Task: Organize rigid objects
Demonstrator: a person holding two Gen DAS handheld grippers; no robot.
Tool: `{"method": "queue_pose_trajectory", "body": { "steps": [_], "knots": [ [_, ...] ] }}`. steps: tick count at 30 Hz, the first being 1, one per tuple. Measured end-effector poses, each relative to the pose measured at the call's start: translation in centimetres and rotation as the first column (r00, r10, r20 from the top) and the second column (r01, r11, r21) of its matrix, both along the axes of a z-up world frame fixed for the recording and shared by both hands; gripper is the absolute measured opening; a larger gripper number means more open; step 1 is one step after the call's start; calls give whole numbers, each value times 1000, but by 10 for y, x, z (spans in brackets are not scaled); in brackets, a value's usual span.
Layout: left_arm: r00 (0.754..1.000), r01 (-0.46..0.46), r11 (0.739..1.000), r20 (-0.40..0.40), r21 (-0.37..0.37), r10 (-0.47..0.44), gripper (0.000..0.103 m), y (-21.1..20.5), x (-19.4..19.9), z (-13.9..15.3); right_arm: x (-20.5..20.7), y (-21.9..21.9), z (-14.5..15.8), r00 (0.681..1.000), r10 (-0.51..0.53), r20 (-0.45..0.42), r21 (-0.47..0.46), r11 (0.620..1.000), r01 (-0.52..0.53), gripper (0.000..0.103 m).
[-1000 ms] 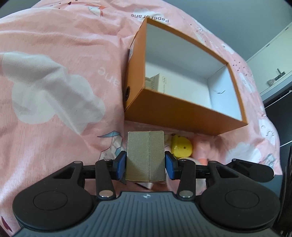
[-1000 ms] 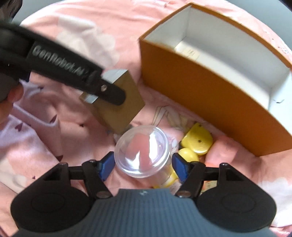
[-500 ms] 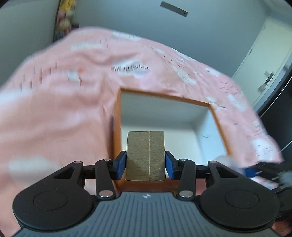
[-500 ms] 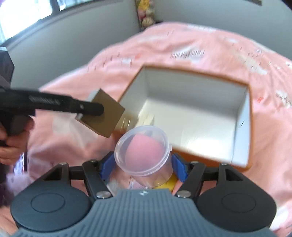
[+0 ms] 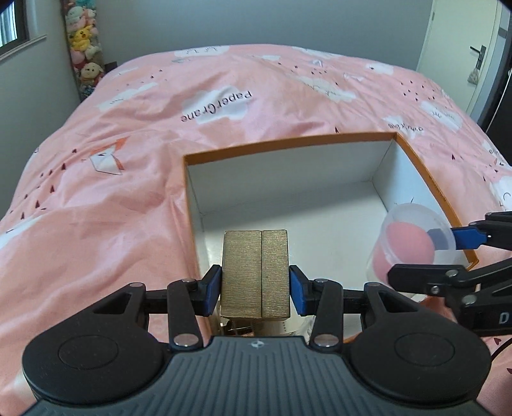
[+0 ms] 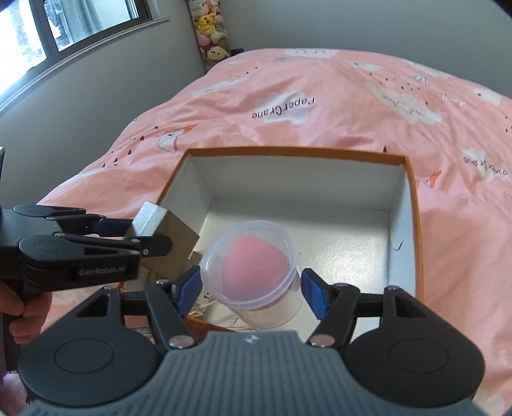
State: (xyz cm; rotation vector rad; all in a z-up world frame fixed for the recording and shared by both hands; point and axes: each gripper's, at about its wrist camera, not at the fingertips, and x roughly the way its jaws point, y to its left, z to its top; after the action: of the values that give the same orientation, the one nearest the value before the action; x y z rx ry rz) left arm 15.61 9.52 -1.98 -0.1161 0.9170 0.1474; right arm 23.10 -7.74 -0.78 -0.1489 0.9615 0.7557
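The left gripper [image 5: 255, 285] hides the lower end of the gold box [image 5: 255, 272] its jaws clamp, long axis pointing away over the orange box [image 5: 425, 179]; the right gripper's [image 6: 251, 289] jaws clamp a clear cup [image 6: 252, 268], mouth toward the camera

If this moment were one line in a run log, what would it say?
left claw: grips gold box | right claw: grips clear cup | both over orange box

Pink bedspread [image 5: 134, 192], plush toys [image 5: 84, 48], window [image 6: 64, 28], door [image 5: 460, 48]
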Motion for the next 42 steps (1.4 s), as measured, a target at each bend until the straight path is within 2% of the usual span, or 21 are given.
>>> {"method": "queue_pose_trajectory", "body": {
  "steps": [6, 11, 15, 18, 23, 27, 29, 31, 38, 42],
  "knots": [
    [1000, 1, 999, -10, -54, -2, 50, 2, 10, -11, 7, -2, -19, 999, -12, -38, -24, 1000, 11, 67],
    [1000, 5, 991, -22, -131, -8, 50, 1, 16, -16, 13, -2, -30, 998, -20, -53, -40, 999, 18, 67],
    [999, -7, 979, -48, -203, -3, 50, 1, 22, -32, 20, -4, -34, 997, -30, -71, -42, 999, 27, 67],
    [998, -27, 959, -55, -283, 12, 50, 6, 25, -41, 25, -6, -37, 996, -46, -76, -64, 997, 41, 67],
    [998, -32, 908, -66, -418, 5, 50, 11, 37, -51, 35, -14, -38, 993, -98, -70, -84, 992, 92, 67],
    [995, 3, 882, -85, -472, -49, 50, 3, 55, -65, 42, -24, -30, 989, -137, -65, -63, 989, 133, 67],
    [990, -2, 858, -119, -513, -69, 50, 0, 66, -74, 44, -24, -29, 989, -135, -63, -64, 989, 131, 67],
    [986, -13, 849, -147, -528, -77, 50, -4, 75, -83, 45, -24, -30, 988, -139, -64, -69, 988, 135, 67],
    [987, -20, 857, -147, -516, -65, 50, -5, 82, -86, 47, -26, -37, 986, -148, -73, -84, 986, 141, 67],
    [984, -46, 899, -174, -435, -33, 50, -3, 76, -77, 48, -26, -40, 987, -143, -80, -77, 988, 137, 67]
  ]
}}
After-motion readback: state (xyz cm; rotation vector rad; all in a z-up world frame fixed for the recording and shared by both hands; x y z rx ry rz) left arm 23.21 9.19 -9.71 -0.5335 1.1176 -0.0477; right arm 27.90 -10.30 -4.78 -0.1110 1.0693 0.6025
